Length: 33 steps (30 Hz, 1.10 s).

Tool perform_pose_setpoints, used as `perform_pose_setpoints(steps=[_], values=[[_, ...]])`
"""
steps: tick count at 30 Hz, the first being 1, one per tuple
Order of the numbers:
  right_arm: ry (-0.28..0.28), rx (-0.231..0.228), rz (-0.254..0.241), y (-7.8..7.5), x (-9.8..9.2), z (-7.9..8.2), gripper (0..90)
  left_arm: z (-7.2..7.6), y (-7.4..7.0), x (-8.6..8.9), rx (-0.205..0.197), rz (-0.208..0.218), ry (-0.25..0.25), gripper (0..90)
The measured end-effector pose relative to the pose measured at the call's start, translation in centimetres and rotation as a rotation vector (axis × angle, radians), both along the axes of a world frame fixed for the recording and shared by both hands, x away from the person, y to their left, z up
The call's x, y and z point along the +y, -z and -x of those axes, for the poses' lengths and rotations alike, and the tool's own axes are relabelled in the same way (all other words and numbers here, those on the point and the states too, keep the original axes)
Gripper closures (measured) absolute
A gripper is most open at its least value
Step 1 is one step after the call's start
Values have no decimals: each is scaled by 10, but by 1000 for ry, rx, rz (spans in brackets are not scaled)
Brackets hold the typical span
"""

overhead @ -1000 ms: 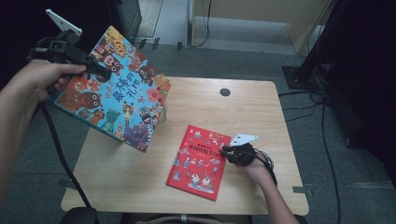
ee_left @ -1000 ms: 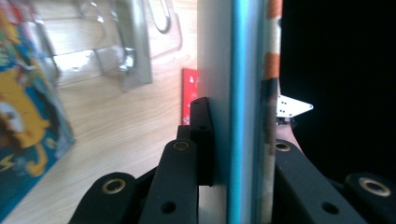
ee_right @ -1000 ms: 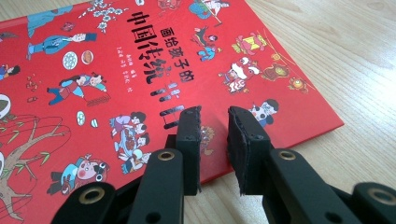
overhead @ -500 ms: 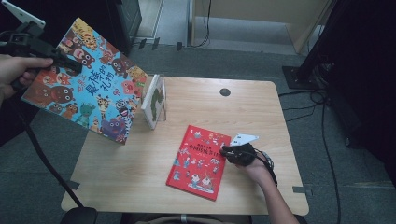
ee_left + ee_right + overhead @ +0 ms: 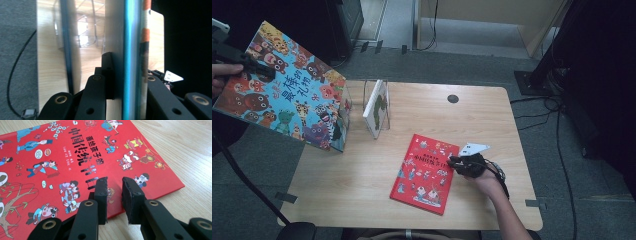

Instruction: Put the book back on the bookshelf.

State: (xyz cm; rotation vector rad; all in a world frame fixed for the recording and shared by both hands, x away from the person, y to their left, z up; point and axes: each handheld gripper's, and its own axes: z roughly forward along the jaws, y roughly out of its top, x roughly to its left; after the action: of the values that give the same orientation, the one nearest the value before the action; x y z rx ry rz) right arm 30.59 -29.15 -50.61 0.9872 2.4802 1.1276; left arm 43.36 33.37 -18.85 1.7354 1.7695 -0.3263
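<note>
Partly cropped: blue picture book (image 5: pixel 287 95)

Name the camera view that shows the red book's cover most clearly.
The right gripper view: the red book lies close below the right gripper, title and drawings sharp. The high view shows the whole red book flat on the table, only small.

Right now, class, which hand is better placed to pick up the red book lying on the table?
Right. The right tool rests on the red book near its edge, jaws slightly apart with nothing between them. The left tool is off past the table's left edge, shut on the blue book.
</note>
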Motion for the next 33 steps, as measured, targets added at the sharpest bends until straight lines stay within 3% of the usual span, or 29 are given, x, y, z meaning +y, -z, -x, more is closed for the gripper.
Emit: perform_pose_setpoints(steps=[4, 5, 9, 14, 24, 33], values=[[-2, -1, -2, 0, 0, 0, 743, -1, 3, 8, 13, -20, -35, 816], [-2, -2, -2, 0, 0, 0, 743, -3, 7, 8, 19, -41, -51, 815], [-3, -1, -2, 0, 0, 0, 742, -10, 13, 4, 33, -78, -56, 814], [-2, 0, 0, 0, 0, 0, 736, -17, 20, 1, 39, -93, -81, 815], [-6, 3, -7, 0, -1, 0, 733, -28, 36, -11, 61, -135, -85, 812], [-7, 3, -5, 0, -1, 0, 733, -30, 35, -15, 54, -163, -97, 808]])
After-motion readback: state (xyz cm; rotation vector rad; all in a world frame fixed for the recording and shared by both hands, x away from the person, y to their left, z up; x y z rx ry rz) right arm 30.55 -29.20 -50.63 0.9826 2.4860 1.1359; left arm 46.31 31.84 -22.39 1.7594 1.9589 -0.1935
